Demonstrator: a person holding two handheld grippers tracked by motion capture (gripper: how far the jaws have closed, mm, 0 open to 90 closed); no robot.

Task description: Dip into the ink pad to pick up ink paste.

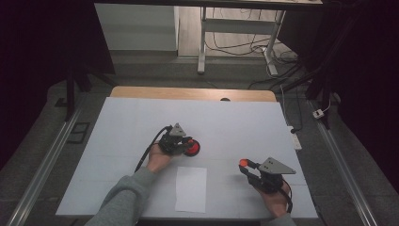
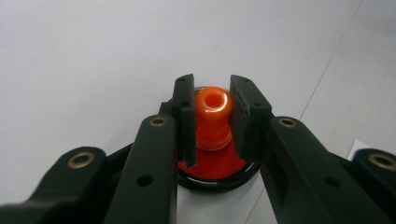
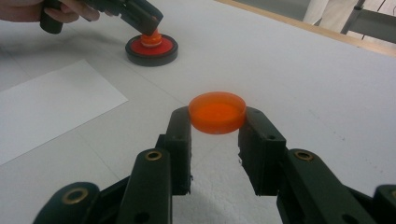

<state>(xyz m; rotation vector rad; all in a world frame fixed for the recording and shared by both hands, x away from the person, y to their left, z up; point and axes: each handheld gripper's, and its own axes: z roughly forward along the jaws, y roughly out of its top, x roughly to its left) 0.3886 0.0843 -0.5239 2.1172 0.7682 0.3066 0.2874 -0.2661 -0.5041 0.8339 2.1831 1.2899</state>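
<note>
Holding, left tool (image 2: 212,116): orange knob (image 2: 213,114) in black-rimmed red dish (image 3: 152,49).
Right tool (image 3: 217,135): clamps orange disc (image 3: 217,112), near the dish.

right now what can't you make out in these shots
- Red base, left gripper view: the left gripper hides most of it; whether the jaws touch the orange knob is unclear.
- Orange cap, right gripper view: underside hidden.
- Cap, high view: too small, a mere dot.
- Right hand, high view: cut by the bottom edge.
</note>
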